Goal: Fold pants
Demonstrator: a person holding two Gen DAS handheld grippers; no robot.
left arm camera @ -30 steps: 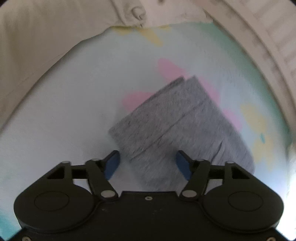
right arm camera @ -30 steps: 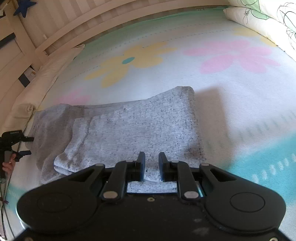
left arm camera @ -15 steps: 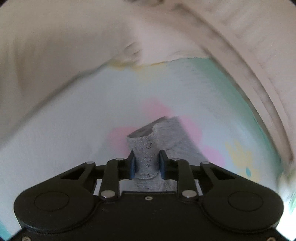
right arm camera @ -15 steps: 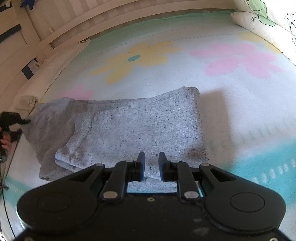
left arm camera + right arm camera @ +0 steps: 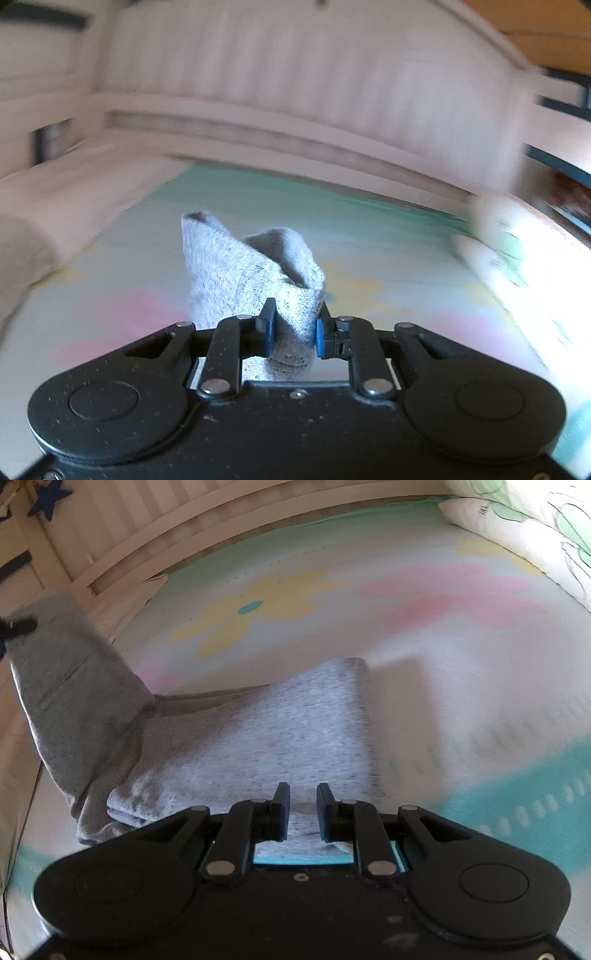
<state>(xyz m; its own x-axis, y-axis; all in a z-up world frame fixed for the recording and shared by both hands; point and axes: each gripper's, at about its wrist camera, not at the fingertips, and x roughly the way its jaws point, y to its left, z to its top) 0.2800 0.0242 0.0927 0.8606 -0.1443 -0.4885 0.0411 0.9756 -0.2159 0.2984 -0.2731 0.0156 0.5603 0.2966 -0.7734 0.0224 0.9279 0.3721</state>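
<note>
L wrist view: left gripper [image 5: 291, 328] is clamped on a bunched end of the grey pants [image 5: 255, 273]. A sec ago its jaws were wide over the flat cloth, then closed on it; now the end is lifted off the flower-print mat [image 5: 388, 258] and the cam looks toward the white slatted bed rail [image 5: 295, 92]. So grasp done, fold-over looks under way. Heavy motion blur; the rest of the pants is hidden below the gripper body.

R wrist view: right gripper [image 5: 303, 812] sits low on the near edge of the pants [image 5: 266, 738], jaws narrow as before; can't tell if cloth is pinched or just pressed. Far-left end, flat earlier, now rises as a tall flap [image 5: 74, 686]. Left gripper is barely visible at the frame edge; mat [image 5: 443, 635] blurred at right.
</note>
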